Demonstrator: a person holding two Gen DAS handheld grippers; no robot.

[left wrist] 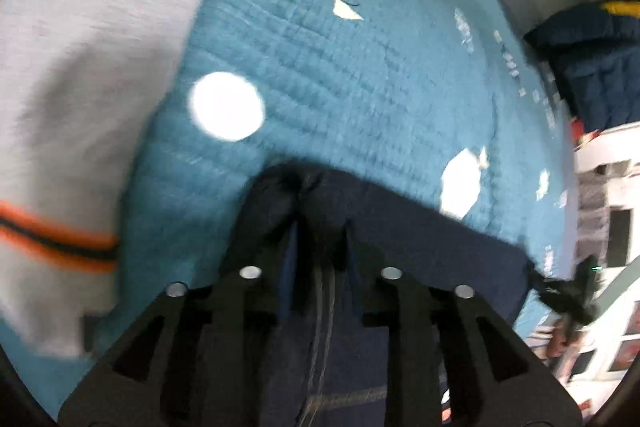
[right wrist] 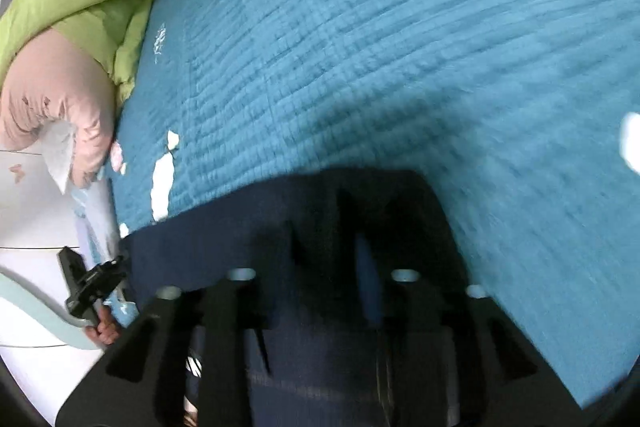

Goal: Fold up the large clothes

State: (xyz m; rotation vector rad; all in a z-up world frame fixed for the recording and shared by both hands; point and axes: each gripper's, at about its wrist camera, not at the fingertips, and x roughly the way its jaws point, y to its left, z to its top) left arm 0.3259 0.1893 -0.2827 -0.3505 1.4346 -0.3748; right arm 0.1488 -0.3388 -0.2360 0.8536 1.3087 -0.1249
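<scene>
Dark navy garment (left wrist: 400,227) lies across the near edge of a teal quilt (left wrist: 340,67) on the bed. Left gripper (left wrist: 320,227) stands narrow, pinching a bunched fold of the garment. Right gripper (right wrist: 328,215) stands wider over the same cloth (right wrist: 224,239); blur hides whether its pads press. Grey garment (left wrist: 80,67) lies at left.
</scene>
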